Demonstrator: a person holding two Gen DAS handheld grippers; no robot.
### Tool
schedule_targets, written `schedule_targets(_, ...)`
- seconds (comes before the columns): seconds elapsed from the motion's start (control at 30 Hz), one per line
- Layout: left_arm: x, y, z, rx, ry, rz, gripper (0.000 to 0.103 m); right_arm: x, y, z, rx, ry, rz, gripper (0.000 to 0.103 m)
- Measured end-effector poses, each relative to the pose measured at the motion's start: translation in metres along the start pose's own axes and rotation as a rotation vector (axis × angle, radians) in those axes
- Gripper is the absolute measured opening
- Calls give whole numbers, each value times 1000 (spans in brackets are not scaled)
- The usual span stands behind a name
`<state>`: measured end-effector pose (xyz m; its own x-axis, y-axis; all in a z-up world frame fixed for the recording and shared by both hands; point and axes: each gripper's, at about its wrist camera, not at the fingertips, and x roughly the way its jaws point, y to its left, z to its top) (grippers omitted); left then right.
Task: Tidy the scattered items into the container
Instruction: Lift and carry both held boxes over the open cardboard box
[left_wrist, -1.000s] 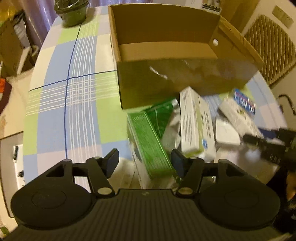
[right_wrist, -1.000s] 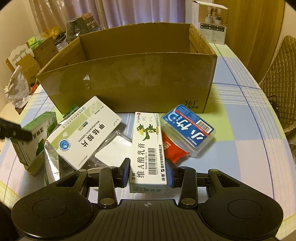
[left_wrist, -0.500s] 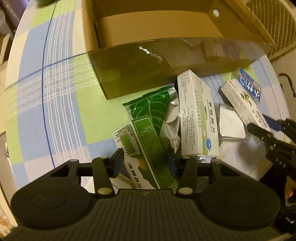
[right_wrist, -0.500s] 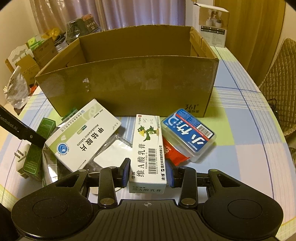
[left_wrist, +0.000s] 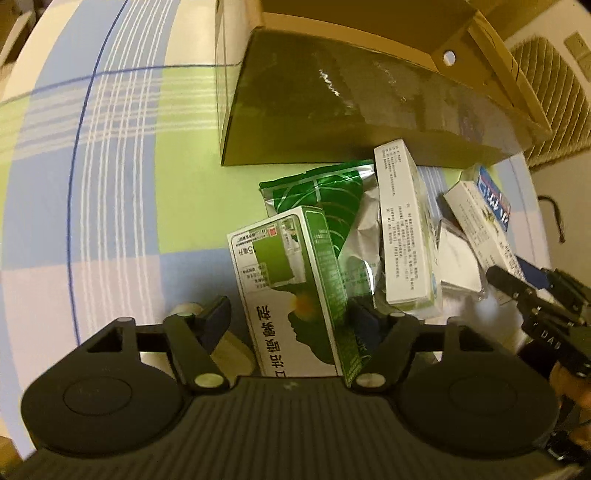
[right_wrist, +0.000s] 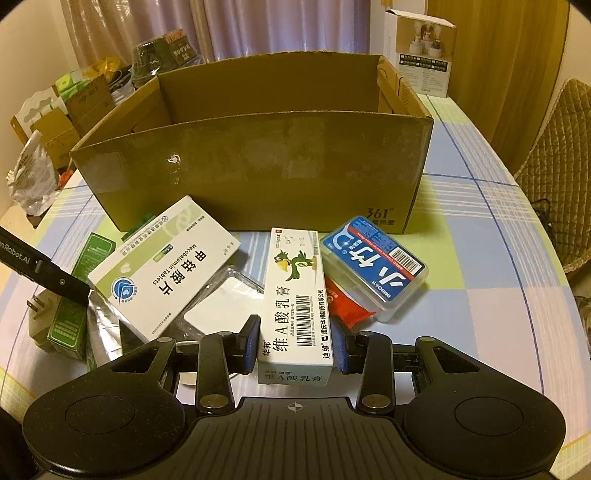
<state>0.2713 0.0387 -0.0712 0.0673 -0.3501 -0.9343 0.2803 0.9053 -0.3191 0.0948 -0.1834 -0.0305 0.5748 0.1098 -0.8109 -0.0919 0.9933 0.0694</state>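
Cardboard box (right_wrist: 258, 177) interior shows rightward, seemingly empty.

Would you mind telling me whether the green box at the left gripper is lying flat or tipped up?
Tipped up: the green box stands at a slant between the left gripper's fingers, leaning against the foil pouch.

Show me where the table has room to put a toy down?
Bare checked tablecloth lies right of the brown cardboard box and the blue clear-plastic case. More lies left of the box in the left wrist view. In front of the box it's crowded with medicine packets.
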Motion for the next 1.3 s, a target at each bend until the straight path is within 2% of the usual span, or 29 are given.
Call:
schedule_targets(0.13,-4,-1,-4,-8,-22,2,56,-2,0,2,3,-13,-2,42)
schedule_targets(0.27,-24,-10,-9,26,-87,4,19,-4,2,5,-9,-20,-6,42)
schedule_targets(0.3,-27,-13,-9,35,-93,11,16,-4,3,5,-16,-14,-9,42)
schedule_targets(0.37,-24,-18,-9,58,-81,13,17,-1,5,5,-24,-2,-10,42)
schedule_targets(0.4,-21,-17,-9,54,-67,5,27,0,5,5,-28,0,-11,42)
schedule_targets(0.5,-10,-7,-8,14,-40,3,49,1,6,4,-32,-1,-12,42)
schedule_targets(0.6,-2,-2,-8,4,-39,-4,59,2,7,2,-33,-1,-15,42)
schedule_targets(0.77,5,7,-8,-20,-38,-43,59,9,7,1,-27,5,-13,42)
schedule_targets(0.9,12,10,-10,-42,-36,-72,55,11,5,4,-23,2,-9,42)
schedule_targets(1.17,-6,-26,-17,150,-60,88,52,10,1,5,-44,10,-4,42)
schedule_targets(1.3,5,-28,-22,176,-39,132,52,16,0,8,-45,8,5,42)
